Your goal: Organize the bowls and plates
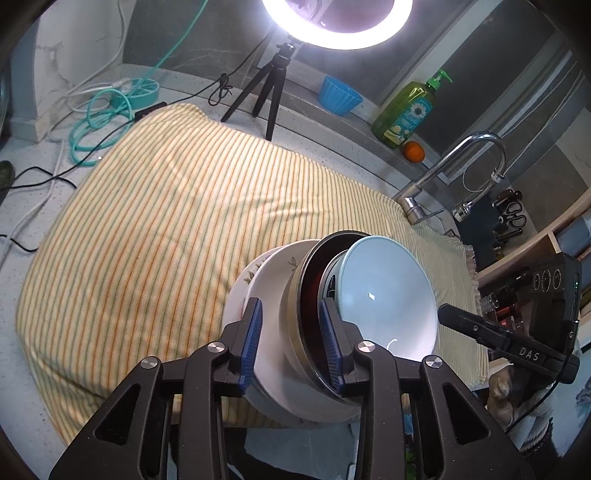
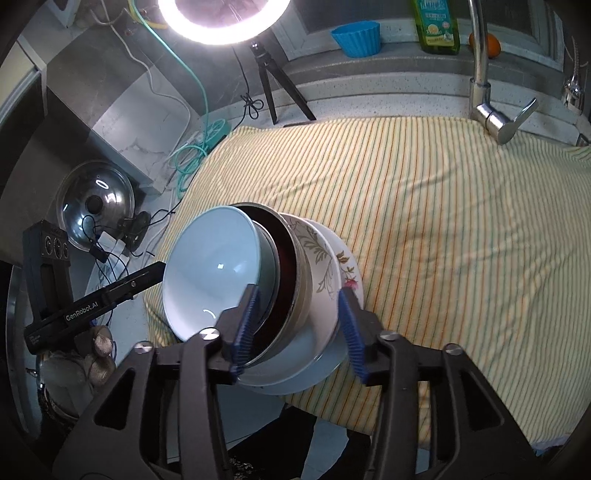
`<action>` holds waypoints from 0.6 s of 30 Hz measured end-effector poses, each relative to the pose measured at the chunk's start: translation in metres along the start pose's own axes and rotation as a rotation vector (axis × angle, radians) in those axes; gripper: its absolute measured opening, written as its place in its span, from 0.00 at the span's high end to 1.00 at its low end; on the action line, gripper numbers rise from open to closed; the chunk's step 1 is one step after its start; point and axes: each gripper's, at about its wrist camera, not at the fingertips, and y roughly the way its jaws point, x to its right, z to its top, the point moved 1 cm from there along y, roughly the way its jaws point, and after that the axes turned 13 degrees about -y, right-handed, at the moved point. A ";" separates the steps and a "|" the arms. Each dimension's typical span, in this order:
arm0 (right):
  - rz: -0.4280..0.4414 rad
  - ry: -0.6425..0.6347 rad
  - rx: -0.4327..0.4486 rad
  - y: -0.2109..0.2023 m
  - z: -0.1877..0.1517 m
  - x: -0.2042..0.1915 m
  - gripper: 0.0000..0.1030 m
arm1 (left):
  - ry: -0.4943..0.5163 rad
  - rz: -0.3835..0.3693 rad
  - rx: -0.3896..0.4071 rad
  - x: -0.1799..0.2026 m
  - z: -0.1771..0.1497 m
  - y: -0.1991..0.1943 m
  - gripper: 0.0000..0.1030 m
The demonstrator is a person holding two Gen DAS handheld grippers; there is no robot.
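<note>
Blue claw pads masking stacked bowls

A glowing white ring light on a black tripod far beyond the fingertips blows out to pure glare. It leaves small bright glints in the pale blue glossy bowl near the fingers. Fisheye edges curve and darken; focus is sharp.

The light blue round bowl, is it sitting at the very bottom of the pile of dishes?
No, the light blue round bowl is nested on top of the stack, above the dark bowl and the flowered white dishes.
</note>
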 end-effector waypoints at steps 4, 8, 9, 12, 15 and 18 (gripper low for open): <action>-0.015 -0.019 0.029 -0.012 0.000 -0.001 0.45 | 0.006 0.007 0.031 0.000 0.000 -0.011 0.68; -0.031 -0.046 0.054 -0.021 -0.004 -0.004 0.35 | 0.031 0.022 0.058 0.003 -0.007 -0.021 0.56; -0.033 -0.052 0.058 -0.023 -0.005 -0.006 0.35 | 0.038 0.028 0.064 0.004 -0.009 -0.023 0.56; -0.043 -0.082 0.074 -0.028 -0.009 -0.012 0.32 | 0.053 0.044 0.081 0.007 -0.016 -0.029 0.51; -0.066 -0.109 0.106 -0.037 -0.014 -0.018 0.24 | 0.071 0.058 0.110 0.012 -0.024 -0.037 0.49; -0.082 -0.127 0.123 -0.044 -0.020 -0.023 0.22 | 0.086 0.065 0.135 0.018 -0.033 -0.045 0.39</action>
